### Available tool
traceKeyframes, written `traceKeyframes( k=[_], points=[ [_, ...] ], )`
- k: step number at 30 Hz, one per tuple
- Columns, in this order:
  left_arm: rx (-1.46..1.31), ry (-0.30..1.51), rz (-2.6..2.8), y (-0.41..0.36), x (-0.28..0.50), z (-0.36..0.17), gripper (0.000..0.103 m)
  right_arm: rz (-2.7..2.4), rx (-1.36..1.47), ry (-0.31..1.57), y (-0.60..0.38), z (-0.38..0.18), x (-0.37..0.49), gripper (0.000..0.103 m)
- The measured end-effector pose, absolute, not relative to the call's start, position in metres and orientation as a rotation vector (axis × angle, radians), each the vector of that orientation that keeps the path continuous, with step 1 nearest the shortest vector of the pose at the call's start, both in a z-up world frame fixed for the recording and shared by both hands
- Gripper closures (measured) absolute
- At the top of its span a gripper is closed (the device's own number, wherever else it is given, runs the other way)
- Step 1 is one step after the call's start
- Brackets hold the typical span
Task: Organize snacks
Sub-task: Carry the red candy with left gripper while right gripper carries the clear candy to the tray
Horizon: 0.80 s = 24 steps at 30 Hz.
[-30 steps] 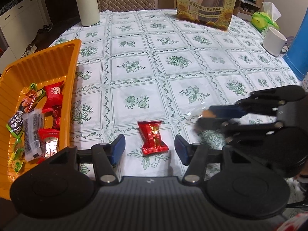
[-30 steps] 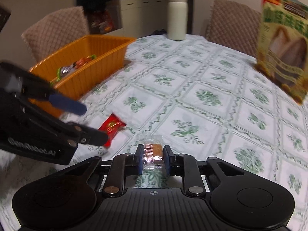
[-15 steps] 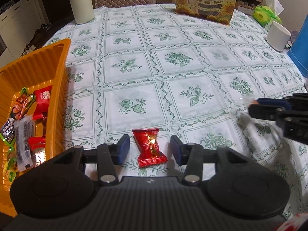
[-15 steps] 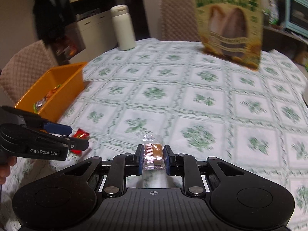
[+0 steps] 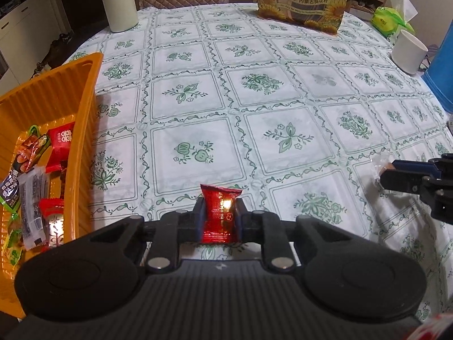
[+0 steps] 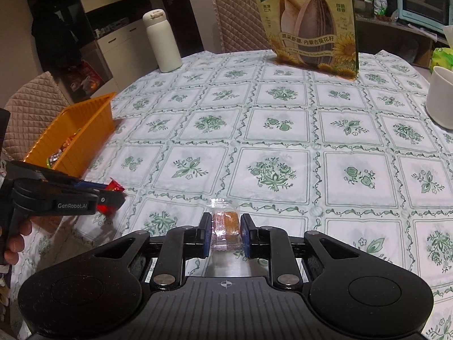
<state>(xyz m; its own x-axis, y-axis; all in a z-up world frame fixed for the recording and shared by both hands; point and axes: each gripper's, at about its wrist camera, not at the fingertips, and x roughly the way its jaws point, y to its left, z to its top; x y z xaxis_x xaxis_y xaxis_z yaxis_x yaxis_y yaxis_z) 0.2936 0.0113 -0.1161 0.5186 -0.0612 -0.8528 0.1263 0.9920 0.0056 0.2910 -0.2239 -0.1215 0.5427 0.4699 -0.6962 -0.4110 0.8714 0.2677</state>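
Red foil candy (image 5: 218,215) clamped in left tool (image 5: 218,218); clear-wrapped brown snack (image 6: 226,226) clamped in right tool (image 6: 226,233).

A home dining room. A round table (image 6: 283,130) wears a green-flowered cloth, with quilted chairs (image 6: 240,19) at its far and left sides. A white flask (image 6: 162,42), a sunflower-seed bag (image 6: 305,19) and a white cup (image 6: 441,99) stand on it. White cabinets (image 6: 119,42) line the far left wall; a pale blue toaster oven (image 6: 424,0) sits far right.
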Motion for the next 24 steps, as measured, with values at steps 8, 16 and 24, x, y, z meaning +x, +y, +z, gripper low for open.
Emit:
traceKeyframes(
  k=[8,16,24],
  points=[
    [0.016,0.977,-0.134,0.013,0.281,-0.092,0.085,0.543,0.069,0.816,-0.222,-0.108,0.286,0.081],
    [-0.035,0.918,-0.15,0.02,0.259,-0.064,0.085,0.578,0.068,0.777,-0.216,-0.09,0.279,0.081],
    [-0.07,0.872,-0.122,0.041,0.231,-0.039,0.085,0.634,0.065,0.736,-0.201,-0.07,0.268,0.081]
  ],
)
